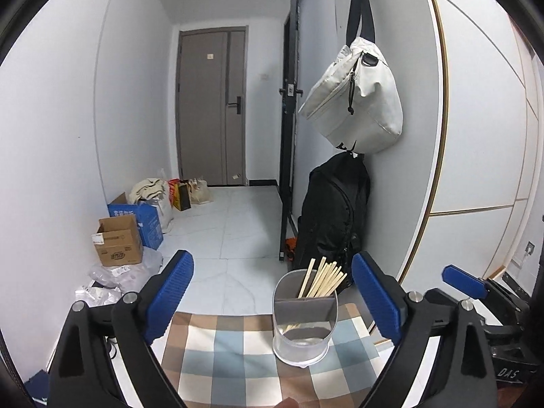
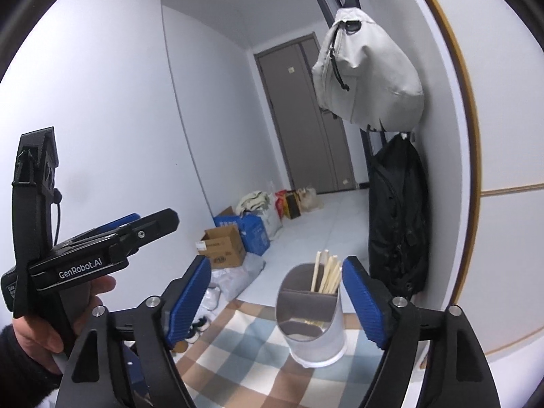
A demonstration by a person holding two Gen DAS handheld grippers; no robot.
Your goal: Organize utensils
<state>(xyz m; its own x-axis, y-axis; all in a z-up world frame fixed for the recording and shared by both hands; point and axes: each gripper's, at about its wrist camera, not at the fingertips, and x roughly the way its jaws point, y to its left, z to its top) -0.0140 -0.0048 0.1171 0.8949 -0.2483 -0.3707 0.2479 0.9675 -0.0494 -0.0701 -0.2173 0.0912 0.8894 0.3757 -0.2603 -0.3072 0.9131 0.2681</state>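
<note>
Taking the clear holder on the checked cloth as the landmark: to its left the cloth lies bare right up to the left gripper's near blue pad, and no loose utensil shows there in either view. That gripper stands wide open with nothing between its pads; the holder appears inside the gap, toward the right-hand pad, but sits beyond the fingertips and is not touched. In the holder itself, a grey divider splits it, and the bundle of chopsticks leans up and to the right out of the back compartment, while the front compartment looks empty. From the right wrist view, a hand carries the left gripper well to the left of the holder, and the right gripper also gapes open and empty, the holder again showing between its pads without contact. My reading is that the chopsticks are already stowed and both tools are free, so the step to do well is a clean retreat: draw each gripper straight back from the holder with the pads kept wide, since a sideways sweep could clip the tall, light holder or the protruding stick tips and tip it over.
</note>
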